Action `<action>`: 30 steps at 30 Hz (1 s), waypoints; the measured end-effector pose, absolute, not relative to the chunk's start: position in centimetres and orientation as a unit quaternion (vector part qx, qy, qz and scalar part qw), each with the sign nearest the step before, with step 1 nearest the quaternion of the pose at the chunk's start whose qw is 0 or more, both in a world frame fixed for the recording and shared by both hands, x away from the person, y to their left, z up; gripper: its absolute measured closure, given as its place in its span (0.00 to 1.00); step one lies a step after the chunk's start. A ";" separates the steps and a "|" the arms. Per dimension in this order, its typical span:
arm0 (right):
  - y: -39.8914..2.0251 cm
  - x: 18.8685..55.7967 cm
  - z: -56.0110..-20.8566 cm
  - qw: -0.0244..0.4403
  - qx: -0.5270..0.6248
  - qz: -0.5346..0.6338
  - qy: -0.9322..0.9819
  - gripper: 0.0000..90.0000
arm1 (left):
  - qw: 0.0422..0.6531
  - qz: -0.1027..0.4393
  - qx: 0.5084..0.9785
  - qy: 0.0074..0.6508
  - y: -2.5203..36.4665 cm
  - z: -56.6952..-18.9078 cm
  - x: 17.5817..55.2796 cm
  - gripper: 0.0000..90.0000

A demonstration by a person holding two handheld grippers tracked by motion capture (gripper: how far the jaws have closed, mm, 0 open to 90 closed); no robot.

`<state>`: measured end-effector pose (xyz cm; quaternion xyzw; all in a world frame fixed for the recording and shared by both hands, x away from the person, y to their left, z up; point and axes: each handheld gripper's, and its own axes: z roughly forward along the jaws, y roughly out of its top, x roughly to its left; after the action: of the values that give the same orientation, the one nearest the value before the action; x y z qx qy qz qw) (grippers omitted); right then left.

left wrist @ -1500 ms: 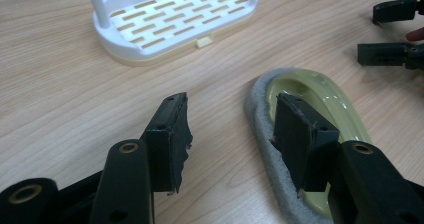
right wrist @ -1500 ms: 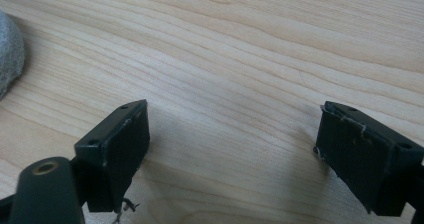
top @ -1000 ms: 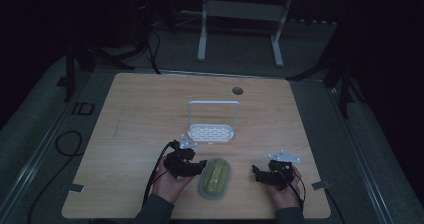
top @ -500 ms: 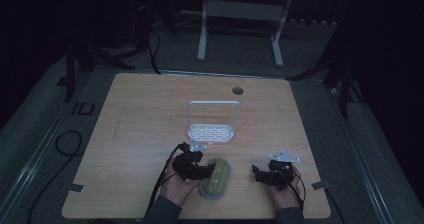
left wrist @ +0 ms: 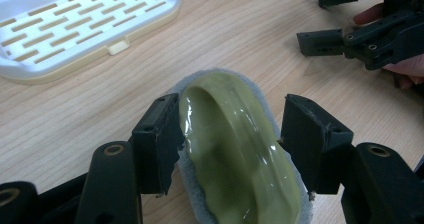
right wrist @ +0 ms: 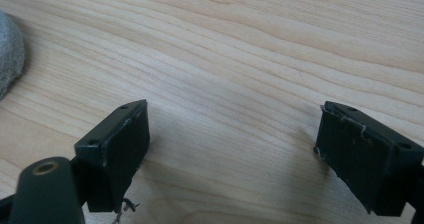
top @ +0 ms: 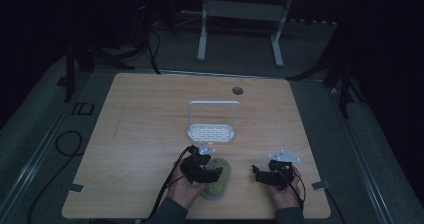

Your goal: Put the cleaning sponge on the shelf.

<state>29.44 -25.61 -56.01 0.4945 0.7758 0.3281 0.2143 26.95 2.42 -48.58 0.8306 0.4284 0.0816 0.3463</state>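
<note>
An olive-green scrubber (top: 218, 181) on a grey pad lies on the wooden table (top: 150, 134) near its front edge. My left gripper (top: 212, 174) straddles the scrubber (left wrist: 235, 149) from the left. One jaw presses its green side and the other sits against the pad's edge. My right gripper (top: 257, 174) rests a little to the right, apart from the scrubber. Its jaws stand wide open over bare wood (right wrist: 232, 144), and the grey pad's edge (right wrist: 9, 54) shows at far left. The left gripper view also shows the right gripper (left wrist: 317, 16), open.
A white slotted tray (top: 211, 132) with an upright loop handle (top: 214, 103) stands just behind the scrubber; it is also near in the left gripper view (left wrist: 75, 24). A cable hole (top: 237, 90) sits farther back. Metal stand legs (top: 202, 39) rise beyond the table.
My left gripper has moved right onto the scrubber, and its jaws now bracket it. The right gripper has stayed in place, open.
</note>
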 end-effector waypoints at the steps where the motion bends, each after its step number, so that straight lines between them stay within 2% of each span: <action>1: -25.6 29.4 -56.0 0.214 0.495 0.328 0.776 0.15 | 0.345 0.082 0.831 0.428 2.3 -48.6 26.9 0.45; 25: -25.6 29.4 -56.0 0.214 0.494 0.328 0.776 0.15 | 0.290 0.079 0.854 0.424 0.4 -50.0 27.3 0.42; 30: -25.6 29.4 -56.0 0.214 0.494 0.328 0.776 0.15 | 0.280 0.078 0.857 0.426 0.4 -50.3 27.5 0.46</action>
<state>29.45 -25.62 -56.01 0.4944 0.7758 0.3282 0.2144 27.52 0.42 -50.27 0.8570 0.4258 0.0775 0.2797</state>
